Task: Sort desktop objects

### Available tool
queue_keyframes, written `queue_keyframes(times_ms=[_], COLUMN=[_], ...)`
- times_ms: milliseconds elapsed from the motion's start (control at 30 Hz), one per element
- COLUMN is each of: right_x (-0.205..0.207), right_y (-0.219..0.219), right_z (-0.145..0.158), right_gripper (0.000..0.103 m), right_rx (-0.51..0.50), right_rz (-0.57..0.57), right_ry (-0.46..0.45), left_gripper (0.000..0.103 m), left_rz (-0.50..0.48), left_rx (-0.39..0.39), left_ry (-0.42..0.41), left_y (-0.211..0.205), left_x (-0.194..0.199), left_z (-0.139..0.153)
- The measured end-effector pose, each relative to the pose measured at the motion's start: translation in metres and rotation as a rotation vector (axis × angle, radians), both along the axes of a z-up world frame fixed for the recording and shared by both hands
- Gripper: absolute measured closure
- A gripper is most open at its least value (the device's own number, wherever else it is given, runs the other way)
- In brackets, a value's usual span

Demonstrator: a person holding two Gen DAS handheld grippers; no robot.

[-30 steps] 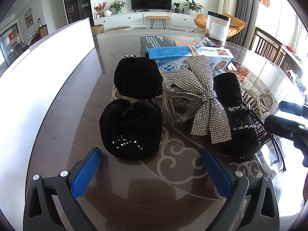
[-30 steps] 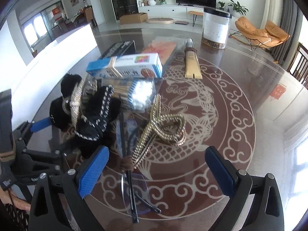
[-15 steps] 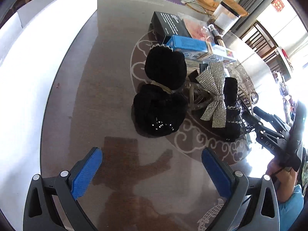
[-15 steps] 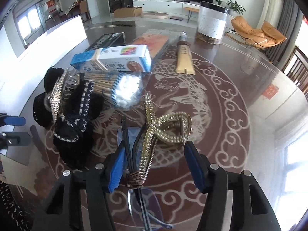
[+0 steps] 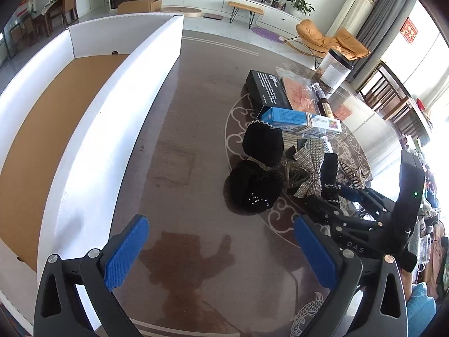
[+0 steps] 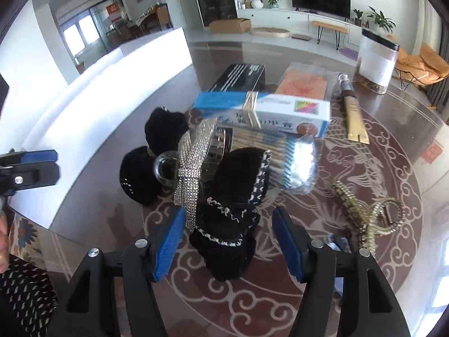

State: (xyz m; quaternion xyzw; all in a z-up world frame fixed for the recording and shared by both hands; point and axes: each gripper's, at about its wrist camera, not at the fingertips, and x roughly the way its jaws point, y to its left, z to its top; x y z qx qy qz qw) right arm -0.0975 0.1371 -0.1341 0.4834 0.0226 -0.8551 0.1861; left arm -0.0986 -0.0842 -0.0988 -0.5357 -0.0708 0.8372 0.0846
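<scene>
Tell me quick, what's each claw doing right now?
Left claw: open, empty, above bare table.
Right claw: open around the black bow, not clamped.

Table (image 5: 174,129): we see a dark brown glossy top with a pale scrollwork and dragon pattern.
Left side: we find a long white box (image 5: 92,129) with a brown cardboard floor standing on it.
Centre: we count two black velvet hair pieces (image 5: 256,188), a clear claw clip (image 6: 165,168), a rhinestone bow (image 6: 193,165) and a black bow with white trim (image 6: 233,219), all bunched together and touching.
Behind them: we see a blue-and-white carton (image 6: 263,109), a bag of cotton swabs (image 6: 283,157), a black box (image 6: 241,78), an orange packet (image 6: 304,82), a gold tube (image 6: 353,115) and a clear jar (image 6: 376,61).
Right side: we see a gold hair clip (image 6: 367,213) lying apart from the bunch.
</scene>
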Motion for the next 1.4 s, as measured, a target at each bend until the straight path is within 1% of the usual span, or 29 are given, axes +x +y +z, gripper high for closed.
queue_keyframes(times_ms=[33,100,167,267,300,400,467,500,533,600,733,833,900,967,1000,1033,1067,1100,1133,1200,1233,1267,1333,1367,1400], right_x=[-0.001,0.008,0.024,0.065,0.077,0.104,0.114,0.12,0.125,0.129,0.137,0.142,0.138,0.126,0.116,0.104,0.091,0.08,0.071,0.063,0.063,0.065,0.07,0.072,0.073], right_y=[-0.002,-0.003,-0.002,0.016,0.026,0.056,0.068,0.071,0.075,0.08,0.082,0.079,0.069,0.054,0.045,0.036,0.029,0.024,0.02,0.01,0.005,0.0,-0.007,-0.008,-0.007], right_z=[-0.006,-0.006,-0.002,0.003,0.002,-0.003,-0.002,0.0,0.001,0.004,0.018,0.037,0.048,0.053,0.049,0.041,0.03,0.02,0.011,0.003,0.004,0.007,0.015,0.016,0.015], right_gripper=[0.056,0.058,0.059,0.059,0.058,0.046,0.042,0.037,0.029,0.02,0.02,0.02,0.02,0.02,0.019,0.019,0.019,0.02,0.019,0.02,0.02,0.02,0.02,0.02,0.018], right_rx=[-0.003,-0.013,0.007,0.03,0.043,0.069,0.062,0.052,0.041,0.029,0.043,0.022,0.005,-0.004,0.008,0.034,0.06,0.068,0.069,0.057,0.042,0.002,-0.085,-0.098,-0.088], right_rz=[-0.004,-0.009,0.014,0.012,-0.007,-0.071,-0.087,-0.092,-0.097,-0.104,-0.125,-0.115,-0.07,-0.003,0.026,0.043,0.046,0.046,0.043,0.054,0.068,0.091,0.135,0.14,0.131], right_ry=[-0.006,0.003,0.016,0.013,0.003,-0.023,-0.023,-0.021,-0.019,-0.007,0.053,0.116,0.162,0.19,0.187,0.157,0.117,0.072,0.039,0.001,0.0,-0.002,0.007,0.014,0.019], left_gripper=[0.0,0.0,0.0,0.0,0.0,0.0,0.0,0.0,0.0,0.0,0.0,0.0,0.0,0.0,0.0,0.0,0.015,0.052,0.069,0.069,0.069,0.069,0.069,0.068,0.066], left_rz=[-0.001,-0.005,-0.016,-0.048,-0.061,-0.102,-0.142,-0.164,-0.183,-0.2,-0.191,-0.229,-0.259,-0.282,-0.294,-0.305,-0.315,-0.318,-0.317,-0.315,-0.314,-0.306,-0.294,-0.295,-0.297], left_rx=[-0.005,-0.01,-0.002,-0.022,-0.042,-0.117,-0.17,-0.191,-0.209,-0.23,-0.185,-0.218,-0.21,-0.211,-0.21,-0.212,-0.208,-0.203,-0.198,-0.201,-0.205,-0.202,-0.164,-0.163,-0.175], left_ry=[-0.005,-0.022,-0.045,-0.073,-0.078,-0.074,-0.068,-0.064,-0.057,-0.044,-0.023,0.019,0.035,0.038,0.038,0.041,0.06,0.084,0.083,0.054,0.043,0.022,-0.023,-0.043,-0.054], left_y=[-0.001,-0.002,0.001,0.013,0.019,0.034,0.043,0.046,0.05,0.053,0.055,0.067,0.073,0.075,0.075,0.073,0.07,0.066,0.062,0.053,0.048,0.043,0.035,0.036,0.036], left_x=[0.003,0.004,0.001,-0.01,-0.015,-0.029,-0.035,-0.037,-0.039,-0.045,-0.057,-0.058,-0.056,-0.052,-0.049,-0.046,-0.042,-0.039,-0.038,-0.039,-0.039,-0.04,-0.039,-0.037,-0.033], left_z=[-0.001,-0.005,-0.012,-0.024,-0.029,-0.041,-0.049,-0.053,-0.056,-0.063,-0.072,-0.073,-0.074,-0.075,-0.075,-0.075,-0.073,-0.068,-0.064,-0.061,-0.061,-0.061,-0.061,-0.059,-0.058])
